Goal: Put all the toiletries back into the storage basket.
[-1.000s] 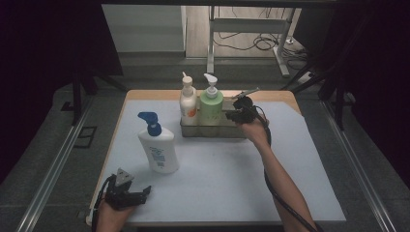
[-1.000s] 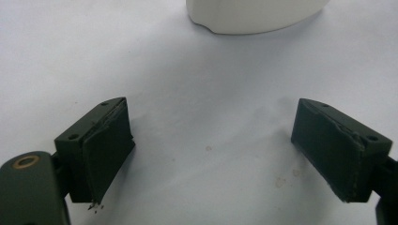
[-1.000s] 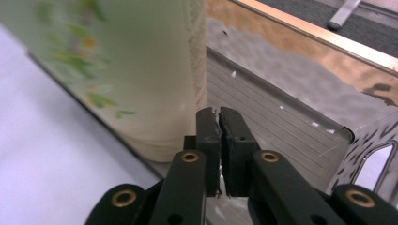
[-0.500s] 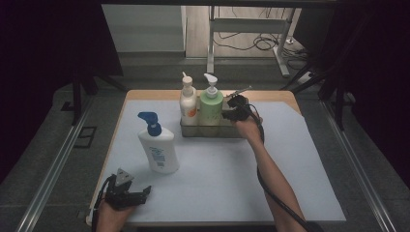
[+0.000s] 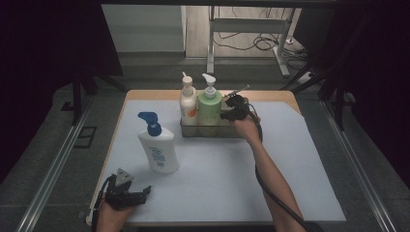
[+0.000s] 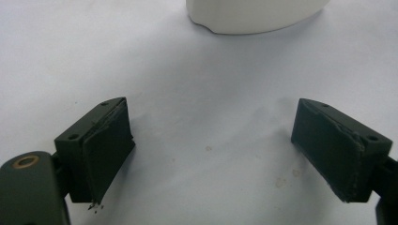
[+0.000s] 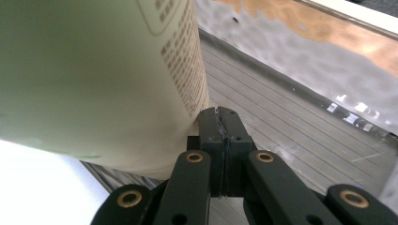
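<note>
**Right claw at the bottle tray**

Right claw (image 5: 231,109) sits against green pump bottle (image 5: 210,105), which stands beside orange-labelled white bottle (image 5: 188,102) in clear rectangular tray (image 5: 212,130). White bottle with blue pump (image 5: 157,149) upright on pale counter (image 5: 212,169). Left claw (image 5: 126,194) low at the near edge.

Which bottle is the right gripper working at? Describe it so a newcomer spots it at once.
Find the grey tray at the far middle of the table. Two pump bottles stand in it; the green bottle is the right-hand one, with the shut right gripper against its side. Its neighbour, the white bottle, has an orange label.
</note>
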Tool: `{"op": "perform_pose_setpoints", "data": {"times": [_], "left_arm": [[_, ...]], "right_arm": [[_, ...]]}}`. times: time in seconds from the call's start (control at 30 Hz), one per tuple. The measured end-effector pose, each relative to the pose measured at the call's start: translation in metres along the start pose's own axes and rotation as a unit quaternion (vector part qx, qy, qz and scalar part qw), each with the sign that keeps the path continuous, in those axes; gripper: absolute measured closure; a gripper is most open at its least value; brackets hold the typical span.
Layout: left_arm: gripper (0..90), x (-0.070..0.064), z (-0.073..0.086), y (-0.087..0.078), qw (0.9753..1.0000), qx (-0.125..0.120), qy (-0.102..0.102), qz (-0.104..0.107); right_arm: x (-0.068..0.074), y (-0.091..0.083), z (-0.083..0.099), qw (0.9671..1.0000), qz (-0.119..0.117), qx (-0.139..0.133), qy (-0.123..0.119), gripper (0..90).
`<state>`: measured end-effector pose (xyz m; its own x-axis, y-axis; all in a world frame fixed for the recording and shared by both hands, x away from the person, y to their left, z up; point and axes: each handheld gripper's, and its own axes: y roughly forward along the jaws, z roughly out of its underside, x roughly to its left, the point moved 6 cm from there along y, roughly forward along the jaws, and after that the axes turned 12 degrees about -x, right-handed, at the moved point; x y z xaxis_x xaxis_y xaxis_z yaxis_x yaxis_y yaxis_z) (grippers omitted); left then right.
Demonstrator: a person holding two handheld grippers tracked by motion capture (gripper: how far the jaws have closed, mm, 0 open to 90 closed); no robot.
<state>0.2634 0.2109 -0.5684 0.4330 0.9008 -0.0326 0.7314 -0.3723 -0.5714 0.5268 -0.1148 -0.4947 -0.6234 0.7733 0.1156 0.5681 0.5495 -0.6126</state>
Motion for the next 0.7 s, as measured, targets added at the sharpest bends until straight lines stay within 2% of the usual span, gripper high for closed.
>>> {"op": "perform_pose_setpoints", "data": {"times": [0.07, 0.6, 0.7], "left_arm": [[12.2, 0.0000, 0.0000, 0.0000, 1.0000, 0.000, 0.000, 0.000], [12.1, 0.0000, -0.0001, 0.0001, 1.0000, 0.000, 0.000, 0.000], [12.1, 0.0000, -0.0001, 0.0000, 1.0000, 0.000, 0.000, 0.000]], "right_arm": [[0.0025, 0.0020, 0.0004, 1.0000, -0.005, 0.000, -0.003, 89.1], [0.0053, 0.0035, 0.0007, 1.0000, 0.006, -0.003, -0.005, 89.3], [0.0054, 0.0028, 0.0018, 0.9999, 0.011, -0.007, -0.008, 87.1]]}}
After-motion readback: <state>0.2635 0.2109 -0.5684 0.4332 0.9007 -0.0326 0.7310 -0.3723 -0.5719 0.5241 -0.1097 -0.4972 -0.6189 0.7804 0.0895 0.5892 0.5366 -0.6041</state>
